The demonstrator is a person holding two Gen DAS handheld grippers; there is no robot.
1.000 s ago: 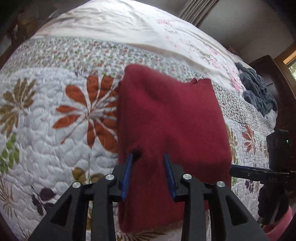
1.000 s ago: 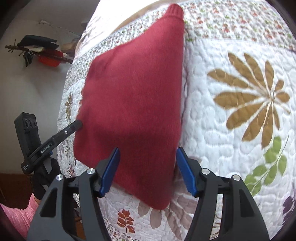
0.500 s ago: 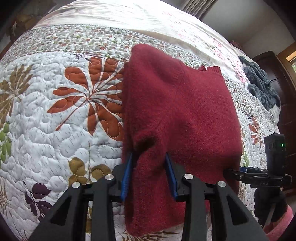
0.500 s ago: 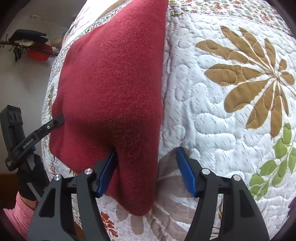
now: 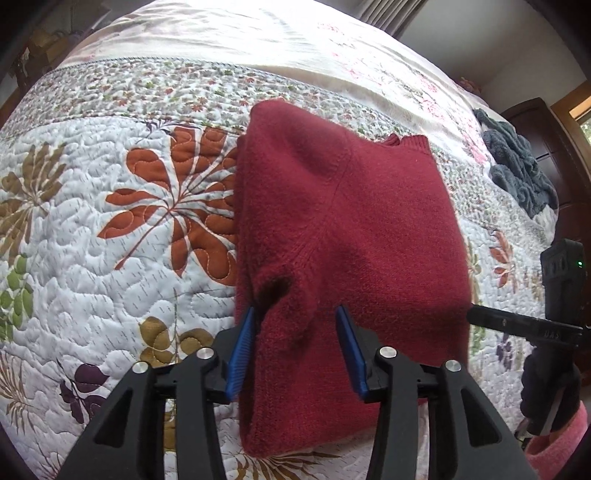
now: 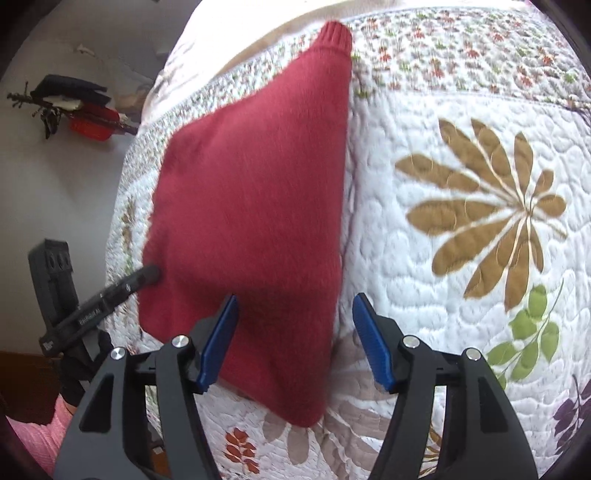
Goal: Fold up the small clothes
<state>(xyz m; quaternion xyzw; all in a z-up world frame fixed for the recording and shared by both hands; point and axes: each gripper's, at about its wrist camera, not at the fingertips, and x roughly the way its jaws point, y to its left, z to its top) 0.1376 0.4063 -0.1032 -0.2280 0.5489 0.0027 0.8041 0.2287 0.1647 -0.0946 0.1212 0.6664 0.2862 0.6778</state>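
A dark red knitted sweater (image 5: 369, 229) lies folded on the floral quilt (image 5: 110, 258). My left gripper (image 5: 293, 332) is at its near left part. The blue pads stand a little apart on either side of a bunched ridge of knit, and the left pad (image 5: 242, 347) touches it. In the right wrist view the same sweater (image 6: 251, 206) runs away from me, its ribbed cuff (image 6: 334, 35) at the far end. My right gripper (image 6: 291, 325) is open wide over the sweater's near right edge. The left gripper's fingertip (image 6: 147, 275) touches the opposite edge.
A grey-blue blanket (image 5: 517, 173) is heaped at the bed's far right, beside dark wooden furniture (image 5: 543, 125). A gloved hand (image 5: 546, 387) with a pink sleeve holds the right gripper. Red and black items hang on the wall (image 6: 81, 110) past the bed's left side.
The left jaws have widened slightly around the bunched knit. The right gripper has drawn back from the sweater and stayed open.
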